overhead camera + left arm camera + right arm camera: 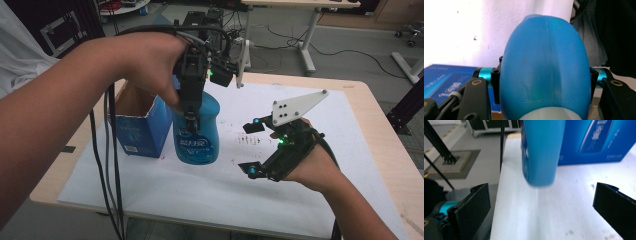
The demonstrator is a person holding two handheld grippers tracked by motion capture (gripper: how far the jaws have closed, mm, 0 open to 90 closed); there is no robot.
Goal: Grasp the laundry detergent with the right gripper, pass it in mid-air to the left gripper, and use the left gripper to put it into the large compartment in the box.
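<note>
Plastic bottle, card box, and a white sheet over wood

The blue bottle (196,131) at centre frame looks like smooth moulded plastic with a soft sheen, a faint seam running down its side, a glossy printed label low on its front and a paler, whitish part at its neck. Left of it, the blue box (138,131) is printed card, slightly glossy outside, raw brown inside its open top. The white sheet (200,195) across the lower frame is matt, paper-like and speckled with dark marks; the table (387,150) edge at right is pale, smooth wood. The left gripper (544,82) shows matt black plastic with shiny teal metal parts; the right gripper (252,147) carries a matt grey plate.
</note>
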